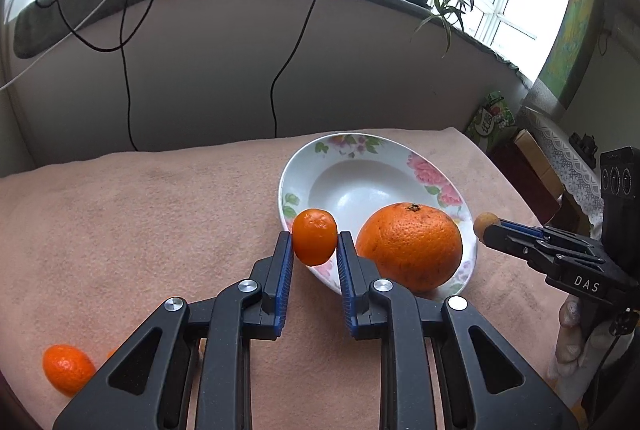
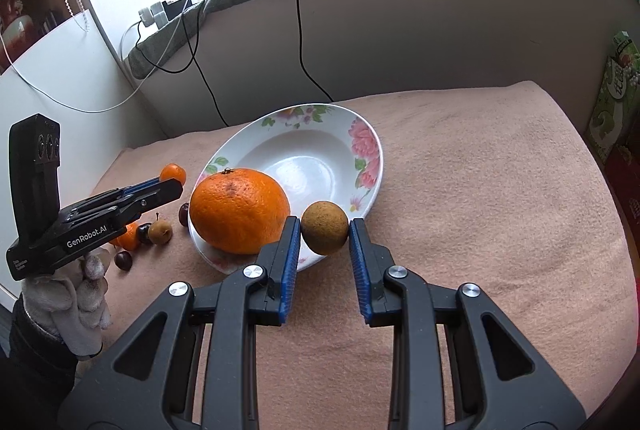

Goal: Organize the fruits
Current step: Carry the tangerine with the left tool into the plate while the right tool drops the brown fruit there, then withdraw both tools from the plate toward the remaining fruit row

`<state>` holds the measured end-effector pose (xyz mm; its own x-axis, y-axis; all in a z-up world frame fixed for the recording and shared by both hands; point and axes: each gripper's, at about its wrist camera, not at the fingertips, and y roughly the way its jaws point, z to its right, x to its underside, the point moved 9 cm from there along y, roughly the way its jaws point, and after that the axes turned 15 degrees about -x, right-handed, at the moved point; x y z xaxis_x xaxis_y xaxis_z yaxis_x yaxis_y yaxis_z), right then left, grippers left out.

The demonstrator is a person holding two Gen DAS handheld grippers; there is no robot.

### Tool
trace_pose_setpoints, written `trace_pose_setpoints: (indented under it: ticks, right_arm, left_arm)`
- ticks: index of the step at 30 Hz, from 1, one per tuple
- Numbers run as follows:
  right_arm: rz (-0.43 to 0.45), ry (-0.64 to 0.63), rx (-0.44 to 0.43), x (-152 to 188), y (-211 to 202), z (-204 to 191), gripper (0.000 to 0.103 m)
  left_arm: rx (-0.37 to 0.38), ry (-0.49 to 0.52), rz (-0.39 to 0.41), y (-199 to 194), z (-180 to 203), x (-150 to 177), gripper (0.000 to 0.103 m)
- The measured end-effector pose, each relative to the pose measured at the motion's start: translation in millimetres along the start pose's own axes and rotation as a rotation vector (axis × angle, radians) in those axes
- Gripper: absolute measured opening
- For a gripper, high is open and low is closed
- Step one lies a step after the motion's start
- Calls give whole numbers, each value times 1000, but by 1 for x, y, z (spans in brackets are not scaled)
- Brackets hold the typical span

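Note:
A white floral plate (image 1: pixel 416 159) (image 2: pixel 366 145) sits on the pink cloth with a large orange (image 1: pixel 409 246) (image 2: pixel 239 209) on its near rim. My left gripper (image 1: pixel 314 248) is shut on a small tangerine (image 1: pixel 314 237) (image 2: pixel 173 173), held above the plate's left edge. My right gripper (image 2: pixel 325 236) is shut on a small brown round fruit (image 2: pixel 324 233) (image 1: pixel 485 223), held above the plate's near right edge. It also shows in the left wrist view (image 1: pixel 486 230).
Another tangerine (image 1: pixel 66 370) lies on the cloth at the left. Dark cherries (image 2: pixel 123 260) and a small brown fruit (image 2: pixel 160 230) lie left of the plate. Cables (image 1: pixel 128 89) hang down the wall behind. A green package (image 2: pixel 612 101) stands at the right.

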<state>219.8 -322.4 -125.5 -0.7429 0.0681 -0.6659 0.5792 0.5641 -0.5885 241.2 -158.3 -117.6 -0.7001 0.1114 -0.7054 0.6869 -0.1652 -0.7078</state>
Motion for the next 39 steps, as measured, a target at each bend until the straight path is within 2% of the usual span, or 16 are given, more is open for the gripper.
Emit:
trace_pose_setpoints:
  ticks: [15,18,21,23,24,25,26,28,30,33,39]
  right_arm:
    - [-22,-27,15,-5,14,-2,26]
    - [-22,-32,14,-6,15,-3,26]
    - [-19,-34,16,-7,15,-4,27]
    - [-11,-37,23,-8,13,-4,41]
    - [-2,-42,29,-9,11,-4,58]
    - [9,-48,29,-10,9,-6,69]
    - [15,-55,25,-11,8,-8,71]
    - [24,-66,34,-13,5,-11,76]
    - [36,-79,46,-14,2,-14,83]
    - [48,-88,56,-16,-1,-17,88]
    - [47,-99,72,-17,-4,-24,88]
  left_arm:
    - [-8,28,-9,10,5,-7,21]
    - [-10,26,-7,10,5,-8,35]
    - [-10,23,-6,9,4,-9,42]
    - [-8,19,-5,8,3,-9,47]
    - [-7,16,-4,8,3,-10,48]
    - [-6,14,-2,7,3,-10,51]
    - [-5,12,1,5,3,-10,54]
    - [-9,10,6,3,2,-11,69]
    - [-21,15,7,2,2,-11,74]
    - [-58,26,12,0,1,-11,76]
    - [-77,34,30,-9,-2,-11,76]
